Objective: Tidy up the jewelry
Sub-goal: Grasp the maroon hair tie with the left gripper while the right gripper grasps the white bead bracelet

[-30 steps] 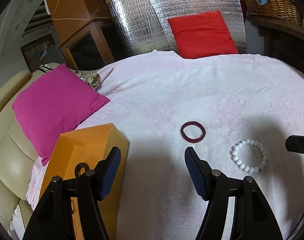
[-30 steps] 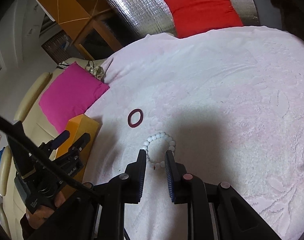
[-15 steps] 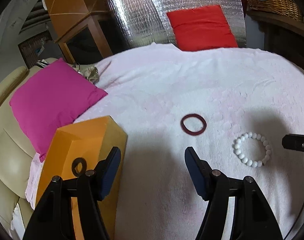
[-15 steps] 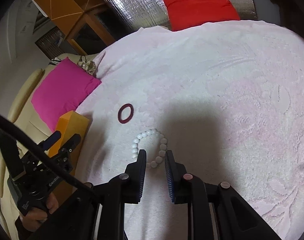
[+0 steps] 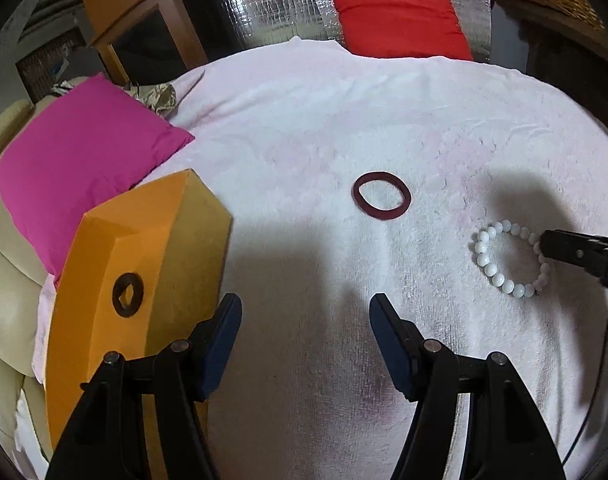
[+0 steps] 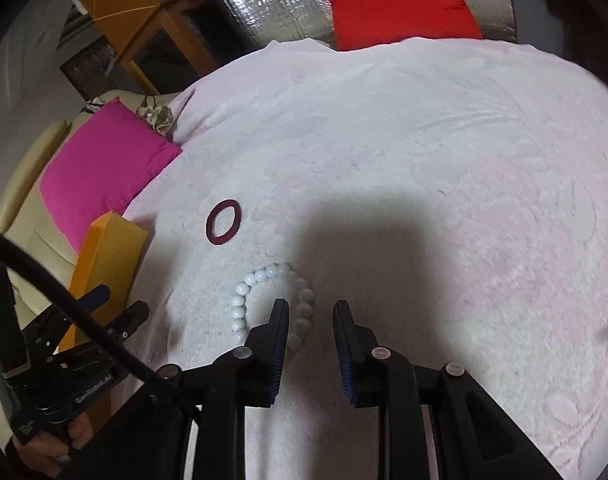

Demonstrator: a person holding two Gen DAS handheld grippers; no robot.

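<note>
Two bracelets on blanket

Both cameras look forward and down over the pale blanket toward the far red cushion. The left wrist view sits at the near left beside the orange box; the right wrist view hangs closer, at the near right, over the white bead bracelet. Both views show the bracelet, the maroon ring and the pink cushion.

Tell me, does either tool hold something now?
Nothing is held. The left tool is open over bare cloth; the right tool is open, straddling one side of the white bead bracelet.
</note>
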